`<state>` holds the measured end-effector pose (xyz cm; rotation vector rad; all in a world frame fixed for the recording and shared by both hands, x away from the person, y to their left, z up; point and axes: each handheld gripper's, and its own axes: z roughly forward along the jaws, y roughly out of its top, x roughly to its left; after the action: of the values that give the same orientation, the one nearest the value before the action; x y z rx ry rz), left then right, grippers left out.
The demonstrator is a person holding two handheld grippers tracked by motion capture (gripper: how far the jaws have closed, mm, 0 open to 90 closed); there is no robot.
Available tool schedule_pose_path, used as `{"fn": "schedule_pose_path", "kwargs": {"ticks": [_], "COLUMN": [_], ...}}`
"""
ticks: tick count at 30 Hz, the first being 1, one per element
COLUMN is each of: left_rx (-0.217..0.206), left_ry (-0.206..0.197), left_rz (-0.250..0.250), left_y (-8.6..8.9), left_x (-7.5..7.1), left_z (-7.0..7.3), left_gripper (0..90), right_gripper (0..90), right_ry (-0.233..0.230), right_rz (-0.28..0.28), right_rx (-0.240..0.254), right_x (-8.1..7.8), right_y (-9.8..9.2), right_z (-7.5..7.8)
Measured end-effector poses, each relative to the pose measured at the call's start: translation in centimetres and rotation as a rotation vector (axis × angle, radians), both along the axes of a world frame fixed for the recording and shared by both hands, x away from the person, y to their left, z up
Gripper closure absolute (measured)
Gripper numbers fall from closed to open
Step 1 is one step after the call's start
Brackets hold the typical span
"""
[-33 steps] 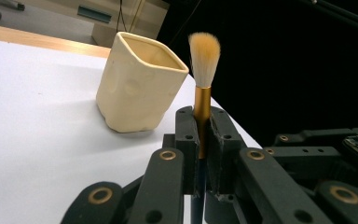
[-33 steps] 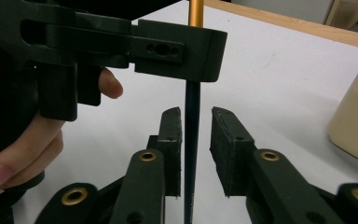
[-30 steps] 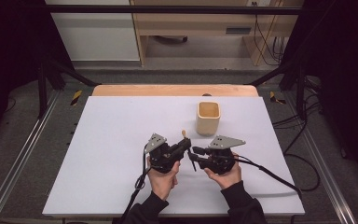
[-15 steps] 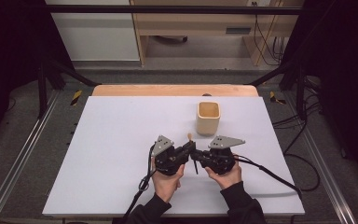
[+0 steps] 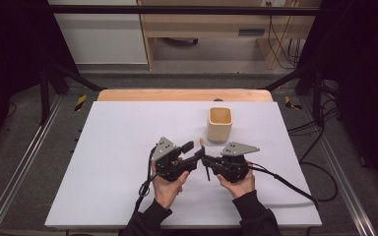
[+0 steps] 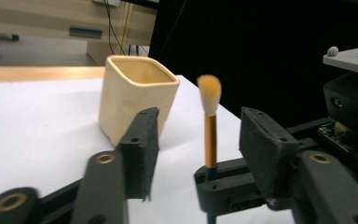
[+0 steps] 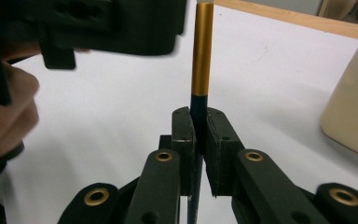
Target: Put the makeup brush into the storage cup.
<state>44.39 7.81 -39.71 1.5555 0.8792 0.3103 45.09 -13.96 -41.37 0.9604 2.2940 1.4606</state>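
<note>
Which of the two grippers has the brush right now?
The right gripper: its jaws are shut on the brush at the dark handle below the gold ferrule. The left gripper stands open, its jaws on either side of the brush without touching it.

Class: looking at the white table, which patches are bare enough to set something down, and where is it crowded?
Bare: the table left of the left gripper, and the far strip behind the cup. Crowded: around the brush, held by the right gripper.
</note>
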Motion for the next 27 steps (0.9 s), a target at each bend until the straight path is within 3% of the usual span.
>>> {"fn": "schedule_pose_path", "kwargs": {"ticks": [3,7,8,11,14,17,21,27], "left_rx": [0.005,0.073,0.095,0.117,0.169,0.171,0.216,0.231], "left_ry": [-0.004,-0.021,-0.022,-0.032,-0.049,-0.048,-0.042,-0.022], "left_rz": [-0.012,-0.013,-0.020,-0.021,-0.013,-0.010,0.010,0.049], "left_y": [0.7,2.2,3.0,3.7,5.4,6.2,7.8,10.2], "left_x": [0.1,0.1,0.2,0.1,-0.1,-0.2,-0.4,-0.6], "left_z": [0.4,0.9,1.1,1.1,1.0,0.8,0.4,-0.7], "left_gripper": [39.5,35.4,30.8,27.6,21.9,19.1,15.1,12.0], "right_gripper": [83.5,83.5,83.5,83.5,83.5,83.5,83.4,83.4], "right_ry": [-0.011,-0.028,-0.037,-0.045,-0.069,-0.081,-0.105,-0.126], "right_rz": [-0.011,-0.020,-0.028,-0.034,-0.052,-0.064,-0.087,-0.115], "right_rx": [0.006,0.011,0.011,0.013,0.022,0.040,0.057,0.088], "right_x": [0.1,0.1,0.2,0.2,0.3,0.5,0.7,1.2], "right_y": [-0.1,-0.3,-0.5,-0.6,-1.0,-1.2,-1.6,-2.0], "right_z": [0.2,0.5,0.6,0.8,1.3,1.6,2.1,2.6]}}
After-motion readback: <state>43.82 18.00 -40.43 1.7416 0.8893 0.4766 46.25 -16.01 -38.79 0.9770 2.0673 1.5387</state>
